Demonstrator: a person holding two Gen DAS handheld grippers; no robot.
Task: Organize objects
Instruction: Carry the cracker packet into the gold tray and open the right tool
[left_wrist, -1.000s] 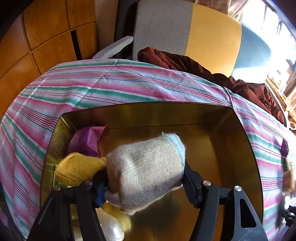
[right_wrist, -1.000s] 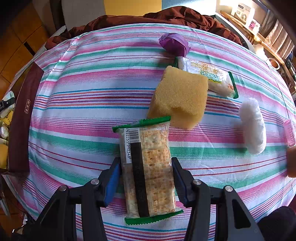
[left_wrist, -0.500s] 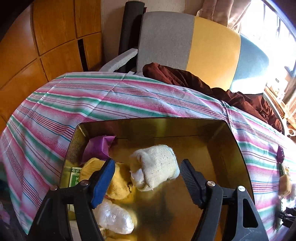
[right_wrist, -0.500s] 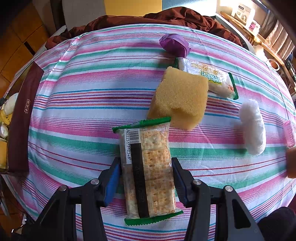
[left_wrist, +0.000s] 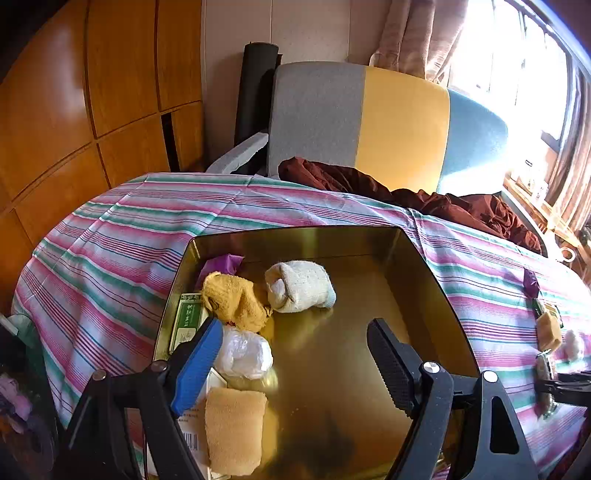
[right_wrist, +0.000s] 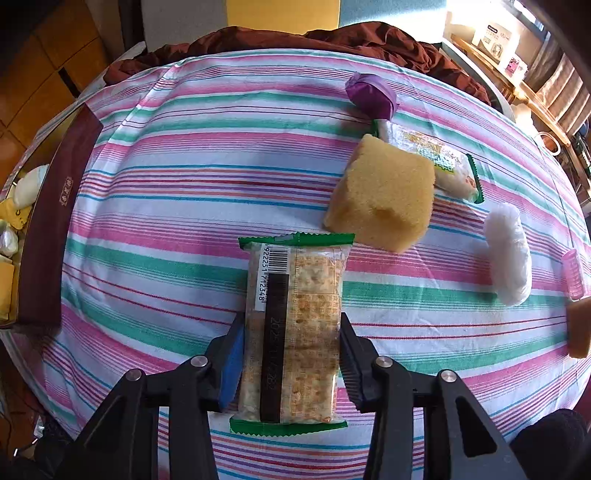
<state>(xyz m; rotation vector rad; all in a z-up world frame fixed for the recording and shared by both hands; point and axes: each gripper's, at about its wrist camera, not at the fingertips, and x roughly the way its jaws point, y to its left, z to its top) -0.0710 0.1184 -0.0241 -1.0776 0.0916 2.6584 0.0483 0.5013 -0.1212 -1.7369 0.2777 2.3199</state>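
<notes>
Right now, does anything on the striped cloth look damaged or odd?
Yes. The yellow foam sponge block has a dent in its front face. It also leans on the green-edged snack packet behind it.

Left tool (left_wrist: 295, 360) released sock (left_wrist: 301, 286) (right tool (right_wrist: 291, 354) closing).
</notes>
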